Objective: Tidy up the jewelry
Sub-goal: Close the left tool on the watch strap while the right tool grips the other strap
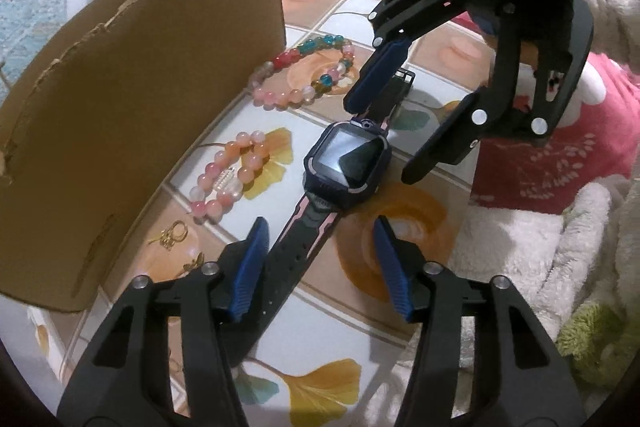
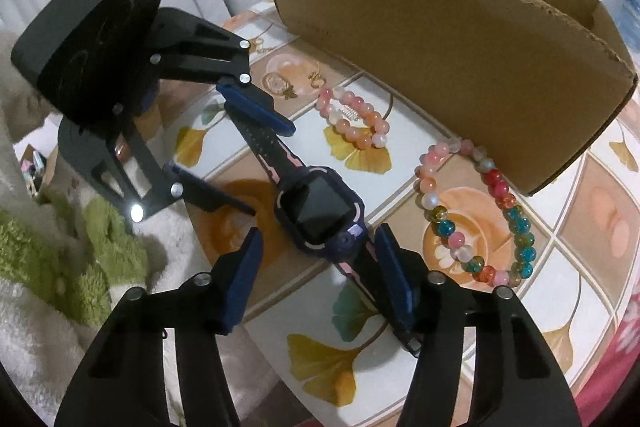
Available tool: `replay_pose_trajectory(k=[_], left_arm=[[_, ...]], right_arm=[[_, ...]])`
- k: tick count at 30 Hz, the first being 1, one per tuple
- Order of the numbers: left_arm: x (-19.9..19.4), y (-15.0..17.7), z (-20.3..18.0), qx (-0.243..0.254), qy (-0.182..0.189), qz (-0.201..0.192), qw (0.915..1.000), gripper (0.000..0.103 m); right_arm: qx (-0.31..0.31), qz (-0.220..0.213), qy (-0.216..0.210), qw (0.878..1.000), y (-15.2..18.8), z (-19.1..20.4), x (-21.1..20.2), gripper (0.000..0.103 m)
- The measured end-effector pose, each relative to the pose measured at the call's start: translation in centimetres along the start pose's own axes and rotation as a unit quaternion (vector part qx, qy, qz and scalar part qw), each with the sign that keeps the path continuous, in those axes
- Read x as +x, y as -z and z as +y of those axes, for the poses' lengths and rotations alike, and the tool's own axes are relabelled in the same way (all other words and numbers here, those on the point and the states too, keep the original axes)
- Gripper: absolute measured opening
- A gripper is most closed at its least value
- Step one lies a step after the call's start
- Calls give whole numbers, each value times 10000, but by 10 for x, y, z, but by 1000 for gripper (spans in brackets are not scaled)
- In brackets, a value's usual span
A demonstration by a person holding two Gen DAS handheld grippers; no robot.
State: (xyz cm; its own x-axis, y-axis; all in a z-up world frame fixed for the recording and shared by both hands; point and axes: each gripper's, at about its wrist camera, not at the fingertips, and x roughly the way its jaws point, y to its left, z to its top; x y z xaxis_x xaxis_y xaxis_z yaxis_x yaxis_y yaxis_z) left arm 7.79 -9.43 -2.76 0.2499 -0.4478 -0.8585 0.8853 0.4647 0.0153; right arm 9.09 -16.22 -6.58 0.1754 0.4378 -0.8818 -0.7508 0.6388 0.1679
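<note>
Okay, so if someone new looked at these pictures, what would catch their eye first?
Probably the dark smartwatch, lying flat on the leaf-patterned tabletop with the open left gripper at one strap end and the open right gripper at the other. Next, two beaded bracelets, multicolored and pink, beside a torn cardboard box.

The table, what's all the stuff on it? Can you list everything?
smartwatch: one, dark blue with pink trim, lying flat in the middle, strap ends between both grippers' open fingers
pink bead bracelet: one, pink and peach, beside the box
multicolour bead bracelet: one, pink, red, teal, beside the box
gold earrings: small, gold, count unclear, near the box
cardboard box: one, brown, torn top edge
tablecloth: one, tiled with yellow leaves
fluffy blanket: white
left gripper: black, blue pads, open
right gripper: same, open
</note>
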Motion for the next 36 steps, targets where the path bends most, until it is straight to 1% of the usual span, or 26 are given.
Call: replay_pose_trajectory(k=[2,4,6,8,10,14,17,21,23,28,32,35,36], left_arm=[[1,-1,4,48,93,11,9999,46],[1,-4,7,123,146,27,9998,44],[3,-6,10,193,192,42,9996,40],[4,-8,12,249,242,52,9994,34],[3,-9,14,301,341,112,9989,31],[5,-12,10,537,346,197,9978,31],[5,-14,10,569,405,238,9973,30],[6,-16,7,740,402,298,9960,30],[6,-16,7,796,413,338,9954,30],[6,-17,4,1018,415,403,9931,29],[5,-17,5,1049,473,468,9923,30],[4,-16,5,1136,509,540,9907,31],[6,-18,6,1165,534,555,9902,31]], right_arm=[[-28,84,-43,10000,-2,-4,1,48],[-86,174,-36,9998,-2,-8,2,46],[-199,226,-54,9995,0,-10,0,44],[-305,289,-83,9991,-1,-10,0,43],[-434,371,-91,9983,-2,-9,1,42],[-704,492,-39,9963,0,-4,-1,39],[-799,531,22,9954,-1,-2,-1,38],[-993,605,150,9931,0,10,3,35],[-1146,661,264,9909,3,17,2,26],[-1230,672,326,9896,2,24,7,26],[-1258,664,306,9894,4,28,9,26],[-1403,662,339,9873,11,33,10,25],[-1463,681,331,9863,5,29,11,25]])
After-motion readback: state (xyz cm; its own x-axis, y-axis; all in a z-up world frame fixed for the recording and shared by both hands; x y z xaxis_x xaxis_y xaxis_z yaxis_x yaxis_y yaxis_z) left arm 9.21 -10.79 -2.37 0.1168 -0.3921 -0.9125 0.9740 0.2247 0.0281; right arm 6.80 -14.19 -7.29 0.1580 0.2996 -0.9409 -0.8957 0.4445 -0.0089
